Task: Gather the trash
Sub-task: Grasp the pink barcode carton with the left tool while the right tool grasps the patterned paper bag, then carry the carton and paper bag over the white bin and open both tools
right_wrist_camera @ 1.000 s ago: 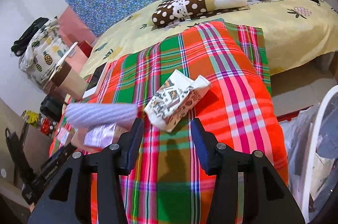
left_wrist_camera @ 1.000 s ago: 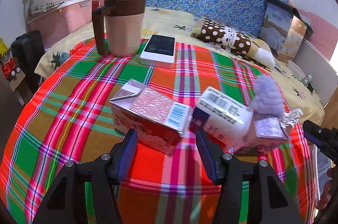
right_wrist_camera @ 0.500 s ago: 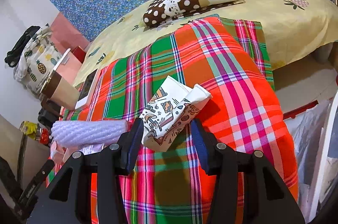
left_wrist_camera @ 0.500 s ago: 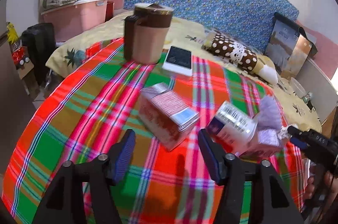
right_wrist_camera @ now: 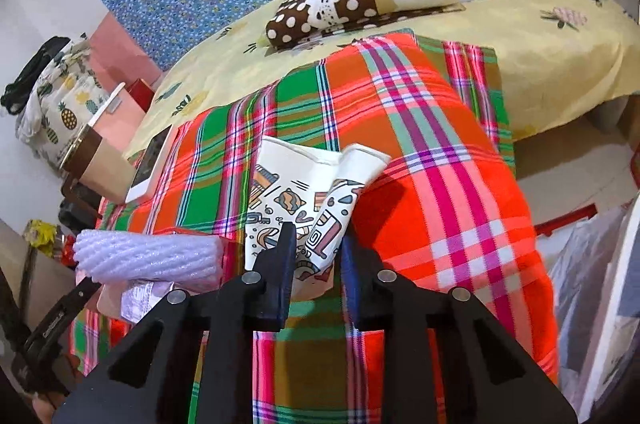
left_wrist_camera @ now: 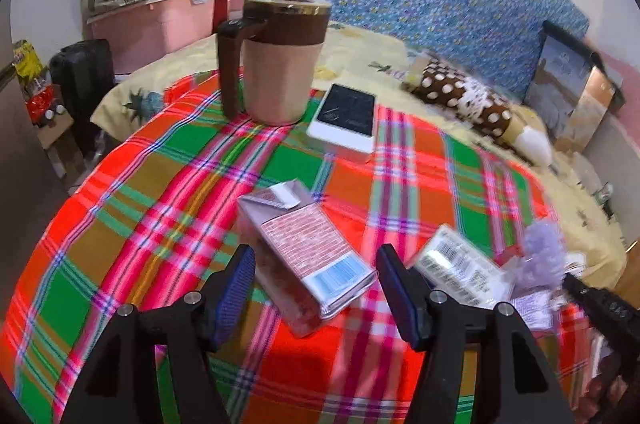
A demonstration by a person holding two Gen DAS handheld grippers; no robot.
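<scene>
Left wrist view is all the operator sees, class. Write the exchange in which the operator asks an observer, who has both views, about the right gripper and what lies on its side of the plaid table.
Operator: I see only a black tip at my right edge. What is the right gripper doing?
Observer: Its jaws have just been closing, and they now pinch the crumpled white paper cup with cartoon drawings.
Operator: Is that cup lifted?
Observer: No, it lies on its side on the red and green plaid tablecloth.
Operator: What lies beyond the table's right edge?
Observer: A thin translucent plastic bag hangs there, beside the table.
</scene>
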